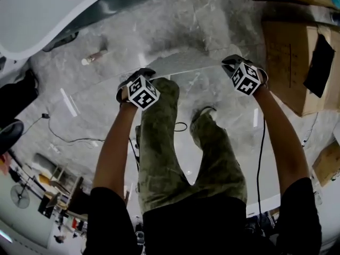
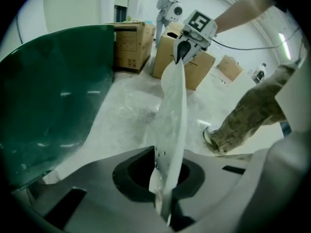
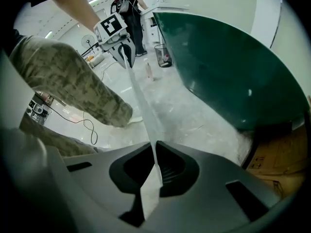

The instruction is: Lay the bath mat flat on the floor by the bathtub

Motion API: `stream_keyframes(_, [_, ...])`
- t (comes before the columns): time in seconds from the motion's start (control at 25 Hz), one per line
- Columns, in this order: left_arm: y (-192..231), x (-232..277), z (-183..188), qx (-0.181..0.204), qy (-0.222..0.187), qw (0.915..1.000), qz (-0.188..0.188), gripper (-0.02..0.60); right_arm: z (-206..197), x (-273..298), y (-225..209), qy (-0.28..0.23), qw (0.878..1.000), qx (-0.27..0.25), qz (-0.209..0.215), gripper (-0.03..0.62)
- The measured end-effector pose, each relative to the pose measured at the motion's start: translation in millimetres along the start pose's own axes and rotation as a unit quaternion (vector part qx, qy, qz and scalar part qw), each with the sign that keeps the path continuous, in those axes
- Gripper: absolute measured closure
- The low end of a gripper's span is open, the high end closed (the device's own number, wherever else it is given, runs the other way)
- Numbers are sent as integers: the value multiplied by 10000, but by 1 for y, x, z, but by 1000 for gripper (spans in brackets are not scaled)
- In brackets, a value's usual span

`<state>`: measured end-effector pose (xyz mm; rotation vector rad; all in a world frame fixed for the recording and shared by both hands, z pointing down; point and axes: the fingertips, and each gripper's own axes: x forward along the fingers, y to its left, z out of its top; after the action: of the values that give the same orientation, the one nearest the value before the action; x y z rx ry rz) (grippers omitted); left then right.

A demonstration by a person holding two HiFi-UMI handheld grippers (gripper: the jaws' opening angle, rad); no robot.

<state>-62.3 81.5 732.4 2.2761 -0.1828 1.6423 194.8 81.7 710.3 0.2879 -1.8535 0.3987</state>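
Note:
The bath mat [image 1: 196, 70] is a thin, translucent whitish sheet stretched between my two grippers above the marble floor. My left gripper [image 1: 139, 86] is shut on one end of its top edge, my right gripper [image 1: 241, 73] on the other. In the left gripper view the mat [image 2: 172, 110] runs edge-on from my jaws [image 2: 164, 198] up to the right gripper [image 2: 187, 38]. In the right gripper view it shows as a narrow strip [image 3: 141, 101] from my jaws [image 3: 156, 176] to the left gripper [image 3: 119, 40]. The bathtub [image 1: 48, 15], white-rimmed with dark green sides, lies ahead on the left.
The person's legs and shoe [image 1: 204, 116] stand just behind the mat. Cardboard boxes [image 1: 295, 62] sit at the right, one with a dark cloth [image 1: 319, 62] on it. A bottle [image 1: 94, 57] and a cable [image 1: 69, 137] lie on the floor at left. A bin [image 3: 164, 55] and a person [image 3: 131, 4] are farther off.

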Motion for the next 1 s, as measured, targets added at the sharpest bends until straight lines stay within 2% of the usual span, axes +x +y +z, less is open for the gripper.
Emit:
stream_keyframes(0.08, [2, 23, -6, 144, 33, 9999, 28, 552, -7, 22, -7, 16, 10000, 31, 46, 568])
stream_keyframes(0.28, [11, 74, -16, 64, 100, 9999, -105, 552, -18, 68, -30, 8, 9999, 114, 0, 568])
stream_keyframes(0.4, [32, 93, -14, -40, -23, 10000, 40, 552, -12, 84, -58, -44, 9990, -134, -413, 568])
stream_keyframes(0.6, [67, 118, -12, 261, 7, 9989, 385, 552, -1, 108, -98, 7, 9933, -627, -966, 566])
stream_keyframes(0.88, [126, 156, -7, 158, -231, 9967, 756, 553, 15, 153, -164, -350, 9811, -950, -1650, 566])
stream_keyframes(1.0, [141, 182, -6, -171, -591, 9954, 737, 552, 14, 178, -186, -362, 9716, -1172, -2025, 567])
